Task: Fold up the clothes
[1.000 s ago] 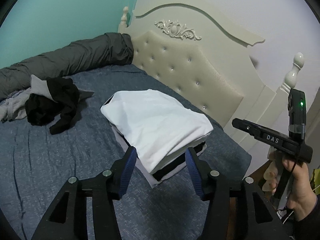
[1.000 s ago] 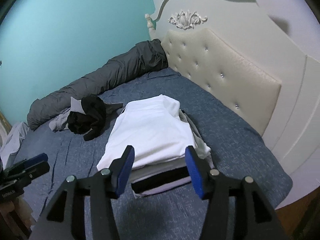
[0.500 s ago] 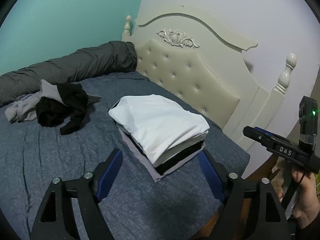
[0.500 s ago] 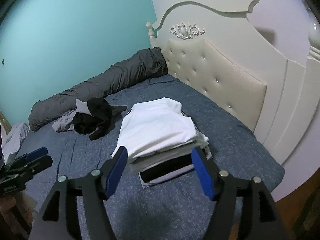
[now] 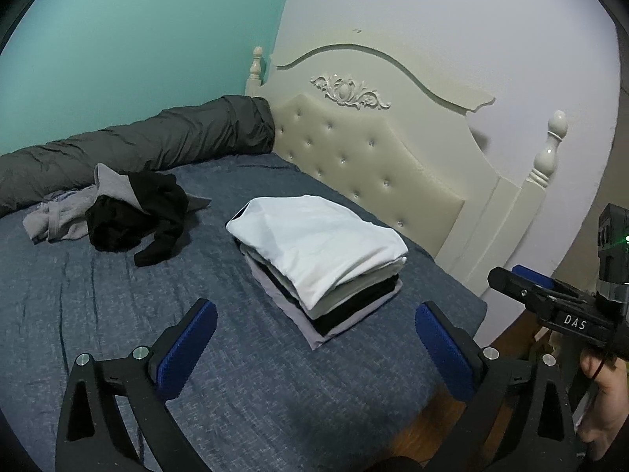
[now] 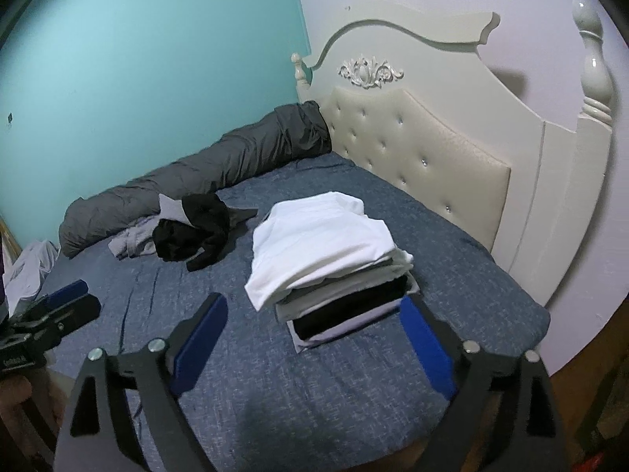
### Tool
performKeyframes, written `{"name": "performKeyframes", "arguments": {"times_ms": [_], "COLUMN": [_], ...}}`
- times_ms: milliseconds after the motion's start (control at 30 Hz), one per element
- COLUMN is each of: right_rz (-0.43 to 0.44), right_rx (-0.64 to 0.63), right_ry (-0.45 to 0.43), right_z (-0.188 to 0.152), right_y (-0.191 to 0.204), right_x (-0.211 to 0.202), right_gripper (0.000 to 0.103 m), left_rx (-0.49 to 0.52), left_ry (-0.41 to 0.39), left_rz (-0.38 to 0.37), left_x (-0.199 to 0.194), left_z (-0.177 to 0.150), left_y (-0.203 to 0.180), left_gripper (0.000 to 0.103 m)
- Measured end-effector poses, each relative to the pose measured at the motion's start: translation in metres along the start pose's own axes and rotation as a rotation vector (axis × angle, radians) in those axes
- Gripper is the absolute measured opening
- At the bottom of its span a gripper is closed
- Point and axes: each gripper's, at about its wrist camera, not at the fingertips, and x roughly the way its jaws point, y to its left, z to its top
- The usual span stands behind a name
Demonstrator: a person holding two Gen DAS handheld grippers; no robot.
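Nearest, the left claw (image 5: 314, 334) and right claw (image 6: 314, 328) both gape wide, empty, above the bed (image 5: 255, 385). Beyond lies the stack of folded clothes (image 5: 318, 259), near the headboard (image 5: 365, 157); farther left, a crumpled clothes pile (image 5: 118, 208).

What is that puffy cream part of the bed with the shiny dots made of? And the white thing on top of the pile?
The cream padded headboard panel looks like smooth faux leather or vinyl: it has a soft sheen, and buttons pull it into dimples. The folded white garment seems to be soft matte cotton knit, judging by its gentle wrinkles and rounded fold.
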Motion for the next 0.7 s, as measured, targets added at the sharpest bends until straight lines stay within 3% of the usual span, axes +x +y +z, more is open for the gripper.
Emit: {"name": "performKeyframes", "arguments": {"times_ms": [67,700], "right_rz": [0.005,0.004], "right_rx": [0.008,0.015], "right_ry": [-0.010,-0.059], "right_z": [-0.003,-0.023], "right_y": [0.004,0.031], "right_x": [-0.006,-0.057], "right_gripper": [0.097,0.102], "left_rx": [0.005,0.032], "left_ry": [-0.004,-0.048], "left_rz": [0.005,0.002], "left_x": [-0.006,-0.059], "left_z": [-0.002,-0.017], "left_y": [0.000,-0.009], "left_gripper": [0.103,0.103]}}
